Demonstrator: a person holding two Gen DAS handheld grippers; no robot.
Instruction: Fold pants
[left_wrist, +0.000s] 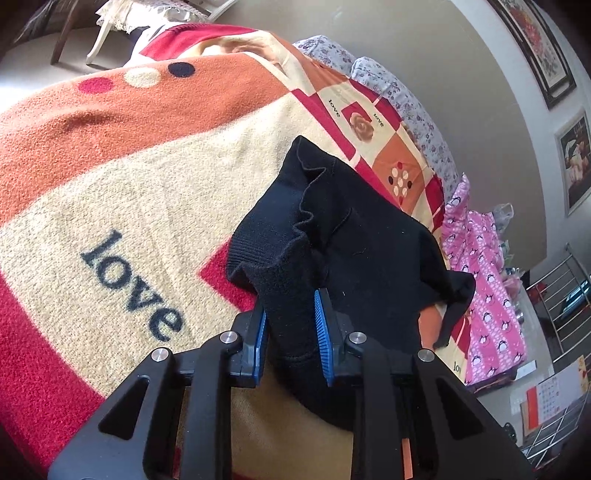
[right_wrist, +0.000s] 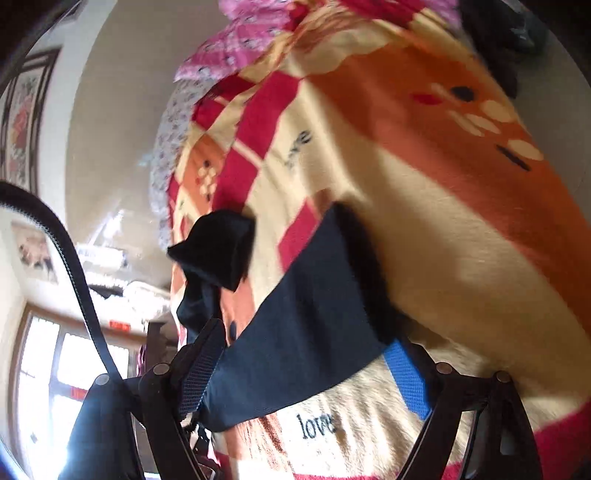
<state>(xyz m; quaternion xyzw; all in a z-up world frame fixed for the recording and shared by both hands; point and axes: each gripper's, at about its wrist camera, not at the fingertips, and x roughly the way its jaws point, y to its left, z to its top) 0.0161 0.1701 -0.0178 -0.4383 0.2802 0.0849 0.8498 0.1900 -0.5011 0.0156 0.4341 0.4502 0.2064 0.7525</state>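
Between left gripper (left_wrist: 291, 332) pads: bunched black pants (left_wrist: 332, 236) fabric, clamped tight, lifted off blanket (left_wrist: 122, 177) on bed. Right gripper (right_wrist: 306, 373) spread wide, dark cloth lying across the gap; blurred, so probably draped, not pinched, can't tell for sure. Beyond: rest of pants trailing rumpled toward bed edge, pink quilt (left_wrist: 480, 258) further off. Progress: early. No clean fold visible; still to do: spread flat, match legs, fold over.

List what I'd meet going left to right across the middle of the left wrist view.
Love blanket → black pants → pink penguin-print fabric → metal rack.
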